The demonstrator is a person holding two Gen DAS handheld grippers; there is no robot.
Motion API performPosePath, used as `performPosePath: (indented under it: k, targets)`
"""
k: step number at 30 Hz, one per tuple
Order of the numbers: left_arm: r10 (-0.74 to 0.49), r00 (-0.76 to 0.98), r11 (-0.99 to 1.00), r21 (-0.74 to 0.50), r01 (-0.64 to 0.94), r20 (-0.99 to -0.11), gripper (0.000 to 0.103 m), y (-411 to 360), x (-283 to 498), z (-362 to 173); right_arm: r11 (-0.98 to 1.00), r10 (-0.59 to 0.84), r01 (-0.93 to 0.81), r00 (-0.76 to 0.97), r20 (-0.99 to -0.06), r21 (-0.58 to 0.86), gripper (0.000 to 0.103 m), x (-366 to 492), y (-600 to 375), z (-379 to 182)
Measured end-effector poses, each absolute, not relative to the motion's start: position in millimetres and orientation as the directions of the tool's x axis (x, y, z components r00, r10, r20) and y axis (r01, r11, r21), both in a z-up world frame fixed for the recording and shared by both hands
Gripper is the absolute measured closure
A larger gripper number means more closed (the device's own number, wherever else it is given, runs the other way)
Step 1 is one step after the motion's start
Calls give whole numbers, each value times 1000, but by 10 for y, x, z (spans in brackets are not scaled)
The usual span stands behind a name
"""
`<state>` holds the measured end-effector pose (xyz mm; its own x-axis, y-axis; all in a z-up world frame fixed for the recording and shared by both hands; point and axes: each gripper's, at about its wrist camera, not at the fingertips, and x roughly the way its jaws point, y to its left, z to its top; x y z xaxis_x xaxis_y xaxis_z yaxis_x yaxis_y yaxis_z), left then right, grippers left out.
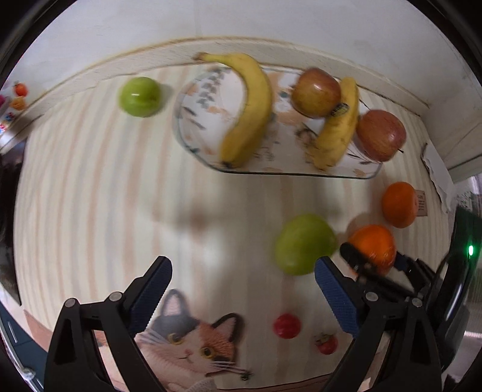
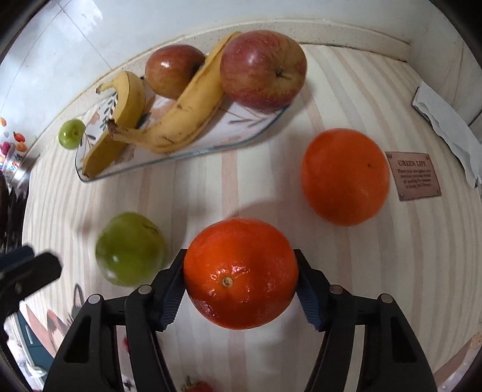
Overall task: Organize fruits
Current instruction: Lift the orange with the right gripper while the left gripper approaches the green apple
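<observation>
A glass tray (image 1: 346, 175) (image 2: 186, 153) at the back holds two bananas (image 1: 253, 111) (image 2: 186, 114) and two red apples (image 1: 316, 92) (image 2: 262, 69). My right gripper (image 2: 241, 274) is shut on an orange (image 2: 241, 271), which also shows in the left wrist view (image 1: 373, 244). A second orange (image 2: 345, 176) (image 1: 399, 205) lies to its right. A green apple (image 1: 304, 244) (image 2: 129, 248) lies left of the held orange. Another green apple (image 1: 140, 96) (image 2: 71, 133) sits left of the tray. My left gripper (image 1: 241, 280) is open and empty above the mat.
A striped mat (image 1: 90, 196) with a cat picture (image 1: 192, 340) covers the counter. A brown label (image 2: 414, 176) and white paper (image 2: 446, 129) lie at the right. The wall (image 1: 241, 21) runs behind the tray.
</observation>
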<state>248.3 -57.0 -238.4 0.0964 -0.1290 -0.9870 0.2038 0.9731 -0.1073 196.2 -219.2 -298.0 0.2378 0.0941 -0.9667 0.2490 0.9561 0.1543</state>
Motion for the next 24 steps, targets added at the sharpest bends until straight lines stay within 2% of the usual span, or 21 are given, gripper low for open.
performPosePath:
  k: [4,11,17,19,24]
  targets:
    - [-150,-1,953,-144,267,-989,6,-862,2588,-2569,951,106,263,209,-972,160,35,1763,-2306,-2955]
    - [-105,-108,918,-138,373,-989,7,-1277,2622,-2947,948,103,276,195,-975,155,35,1521,-2471,-2942]
    - [-39,-40,888,-53,458,-998,33,-1460,2534,-3033,949,95,278,199,-975,149,35,1491,-2477,-2935]
    - [-24,0,887,-21,462,-1000,47,-1481,2547,-2999,950,94,275,200,-975,148,35,1520,-2442,-2941]
    - [-44,9,898,-36,439,-999,47,-1424,2543,-2972,953,90,268,202,-975,143,35,1500,-2441,-2925]
